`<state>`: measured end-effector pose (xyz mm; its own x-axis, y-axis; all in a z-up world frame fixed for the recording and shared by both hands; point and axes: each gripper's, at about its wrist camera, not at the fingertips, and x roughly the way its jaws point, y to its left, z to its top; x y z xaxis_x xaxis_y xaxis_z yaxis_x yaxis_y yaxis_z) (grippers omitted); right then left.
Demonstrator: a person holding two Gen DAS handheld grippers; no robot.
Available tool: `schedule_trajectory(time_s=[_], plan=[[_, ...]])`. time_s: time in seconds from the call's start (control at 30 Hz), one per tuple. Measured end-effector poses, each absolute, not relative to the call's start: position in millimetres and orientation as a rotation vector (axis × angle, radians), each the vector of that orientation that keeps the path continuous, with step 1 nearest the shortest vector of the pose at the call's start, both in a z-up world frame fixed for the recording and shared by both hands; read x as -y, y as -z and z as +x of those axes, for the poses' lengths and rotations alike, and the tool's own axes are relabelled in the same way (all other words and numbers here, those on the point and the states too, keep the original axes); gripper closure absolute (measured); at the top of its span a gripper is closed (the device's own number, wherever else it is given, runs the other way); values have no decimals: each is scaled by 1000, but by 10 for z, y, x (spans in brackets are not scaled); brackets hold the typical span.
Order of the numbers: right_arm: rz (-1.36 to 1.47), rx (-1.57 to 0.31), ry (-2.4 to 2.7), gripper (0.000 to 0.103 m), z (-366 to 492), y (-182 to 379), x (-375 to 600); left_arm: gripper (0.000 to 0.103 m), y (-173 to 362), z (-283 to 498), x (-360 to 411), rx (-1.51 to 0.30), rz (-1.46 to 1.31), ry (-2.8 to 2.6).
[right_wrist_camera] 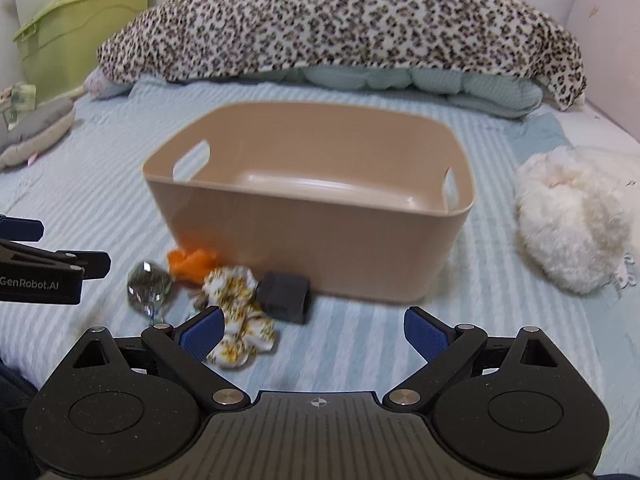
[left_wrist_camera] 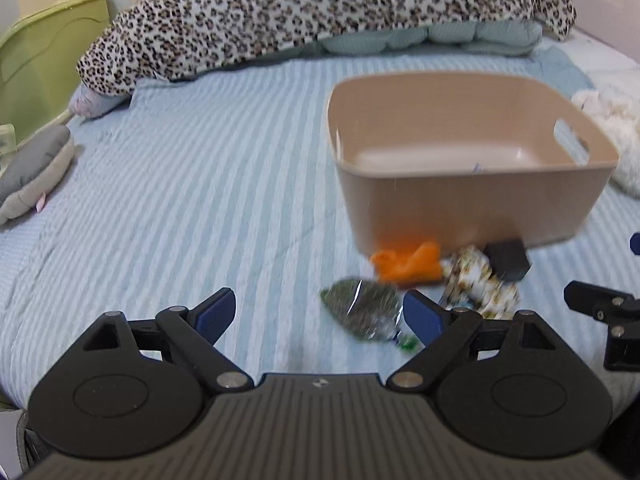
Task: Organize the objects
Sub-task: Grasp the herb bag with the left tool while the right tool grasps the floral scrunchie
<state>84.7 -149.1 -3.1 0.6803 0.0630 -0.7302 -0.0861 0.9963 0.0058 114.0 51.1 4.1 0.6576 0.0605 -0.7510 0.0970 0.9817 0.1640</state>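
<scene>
An empty beige bin (left_wrist_camera: pixel 472 204) (right_wrist_camera: pixel 304 240) stands on the striped bed. In front of it lie an orange toy (left_wrist_camera: pixel 408 266) (right_wrist_camera: pixel 192 264), a flowered scrunchie (left_wrist_camera: pixel 478 280) (right_wrist_camera: pixel 236 320), a black box (left_wrist_camera: pixel 508 260) (right_wrist_camera: pixel 286 296) and a clear wrapped green item (left_wrist_camera: pixel 360 310) (right_wrist_camera: pixel 148 288). My left gripper (left_wrist_camera: pixel 320 314) is open and empty, just short of the wrapped item. My right gripper (right_wrist_camera: pixel 314 332) is open and empty, its left finger next to the scrunchie. Each gripper shows at the edge of the other's view.
A leopard-print blanket (left_wrist_camera: pixel 320 12) (right_wrist_camera: pixel 340 28) lies over pale quilts at the bed's head. A grey plush (left_wrist_camera: pixel 32 176) (right_wrist_camera: pixel 36 128) lies at the left, a white fluffy plush (right_wrist_camera: pixel 572 220) at the right. A green crate (right_wrist_camera: pixel 80 32) stands beyond the bed's left edge.
</scene>
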Motion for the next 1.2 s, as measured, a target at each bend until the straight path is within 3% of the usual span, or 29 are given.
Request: schedule_trajectory(time_s=[0.5,0.77,0.8,0.87,0.93,1.0,1.07,1.2], plan=[[-17,-936,-145,6,1195,558,1276,12,547,1522,-667,-939,109,92],[-3,-959,-177,22,1342,779,1250,13,727,1666,-603,-909,137,119],[-7,-953,-177,23,1339,788,1245,18,737,1668,-586,-904,142,127],[-12,-946,-187,37,1325,792,1234,29,753,1663,-549,-902,155,144],[-15,-938,-206,48,1302,772,1223,51,754,1645,-517,-902,142,186],[-15,-932,-229,58,1274,754,1210,60,756,1621,-474,-903,148,208],[-14,-926,-240,73,1238,740,1200,65,754,1608,-451,-911,154,225],[-11,-925,-244,85,1179,698,1202,71,710,1593,-488,-941,116,220]])
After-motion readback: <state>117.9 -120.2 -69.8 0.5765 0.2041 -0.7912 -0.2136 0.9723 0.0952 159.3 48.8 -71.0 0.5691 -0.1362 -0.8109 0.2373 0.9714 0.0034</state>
